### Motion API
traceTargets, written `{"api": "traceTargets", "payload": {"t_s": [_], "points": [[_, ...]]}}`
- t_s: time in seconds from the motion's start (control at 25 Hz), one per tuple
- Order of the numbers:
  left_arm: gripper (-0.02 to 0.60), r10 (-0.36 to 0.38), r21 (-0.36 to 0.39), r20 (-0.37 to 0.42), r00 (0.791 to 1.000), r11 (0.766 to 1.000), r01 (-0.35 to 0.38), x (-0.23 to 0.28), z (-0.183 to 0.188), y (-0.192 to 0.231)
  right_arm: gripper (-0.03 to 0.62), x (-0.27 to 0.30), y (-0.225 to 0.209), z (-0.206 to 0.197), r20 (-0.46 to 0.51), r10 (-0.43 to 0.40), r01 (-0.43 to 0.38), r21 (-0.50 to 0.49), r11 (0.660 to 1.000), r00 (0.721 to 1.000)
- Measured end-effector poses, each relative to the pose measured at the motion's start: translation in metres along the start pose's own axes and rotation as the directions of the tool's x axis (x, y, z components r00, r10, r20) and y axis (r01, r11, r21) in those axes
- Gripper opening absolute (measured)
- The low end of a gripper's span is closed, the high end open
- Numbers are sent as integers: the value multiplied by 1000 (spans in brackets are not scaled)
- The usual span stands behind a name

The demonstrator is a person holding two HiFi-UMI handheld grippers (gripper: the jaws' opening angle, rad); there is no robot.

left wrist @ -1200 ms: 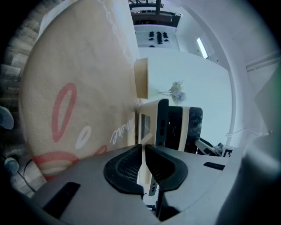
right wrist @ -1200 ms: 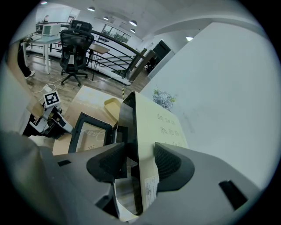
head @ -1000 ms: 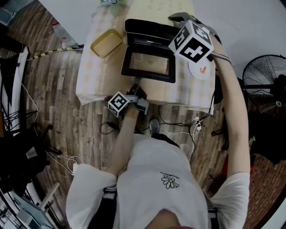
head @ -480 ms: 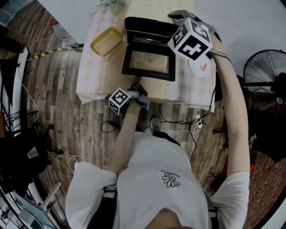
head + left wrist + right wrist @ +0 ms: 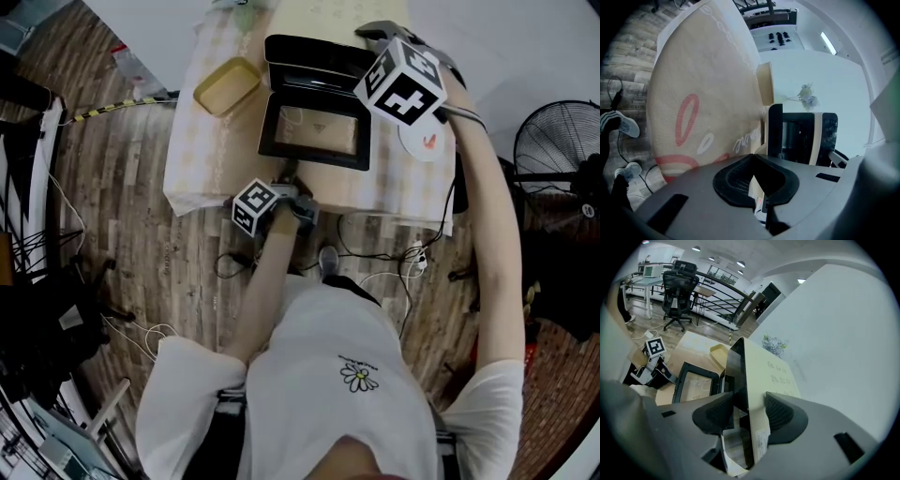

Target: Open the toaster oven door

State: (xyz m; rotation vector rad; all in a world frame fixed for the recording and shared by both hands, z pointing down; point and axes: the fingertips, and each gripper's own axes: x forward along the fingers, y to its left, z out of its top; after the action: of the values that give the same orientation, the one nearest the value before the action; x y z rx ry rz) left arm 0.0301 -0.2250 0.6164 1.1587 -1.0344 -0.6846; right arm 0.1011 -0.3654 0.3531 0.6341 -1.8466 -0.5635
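The toaster oven [image 5: 328, 54] stands on the table with its glass door [image 5: 314, 131] lying open and flat toward me. My left gripper [image 5: 292, 184] sits at the table's front edge just below the door's rim, its jaws shut with nothing between them. In the left gripper view the left gripper [image 5: 753, 159] looks past the tablecloth at the door [image 5: 774, 131], seen edge-on, and the oven cavity [image 5: 799, 136]. My right gripper [image 5: 746, 413] is open over the oven's cream top [image 5: 771, 376], its pads on either side of the oven's front corner.
A yellow tray [image 5: 227, 86] lies left of the oven and a white plate [image 5: 424, 142] to its right, on the checked tablecloth [image 5: 202, 159]. Cables [image 5: 375, 272] trail on the wooden floor. A fan [image 5: 561, 150] stands at right. A wall lies behind the oven.
My left gripper has drawn back slightly from the door's front edge toward me. The door stays open flat. The right gripper has not moved.
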Motion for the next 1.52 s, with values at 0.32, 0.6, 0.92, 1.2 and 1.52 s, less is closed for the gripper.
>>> {"api": "traceTargets", "payload": {"t_s": [0.32, 0.6, 0.92, 1.2, 1.52], "points": [[14, 33, -8, -6, 999, 999, -33, -2, 0, 2, 202, -1, 1, 1, -3, -8, 8, 7, 1000, 1000], [15, 22, -17, -5, 1000, 1000, -22, -8, -2, 2, 202, -1, 0, 0, -6, -12, 12, 12, 1000, 1000], [18, 24, -15, 13, 1000, 1000, -24, -11, 5, -2, 202, -1, -1, 4, -1, -12, 12, 5, 1000, 1000], [23, 24, 58, 53, 998, 998, -27, -20, 20, -19, 202, -2, -1, 5, 1, -11, 11, 4, 1000, 1000], [91, -44, 278, 98, 994, 960, 15, -30, 47, -84, 181, -12, -4, 7, 57, 13, -17, 80, 997, 998]]}}
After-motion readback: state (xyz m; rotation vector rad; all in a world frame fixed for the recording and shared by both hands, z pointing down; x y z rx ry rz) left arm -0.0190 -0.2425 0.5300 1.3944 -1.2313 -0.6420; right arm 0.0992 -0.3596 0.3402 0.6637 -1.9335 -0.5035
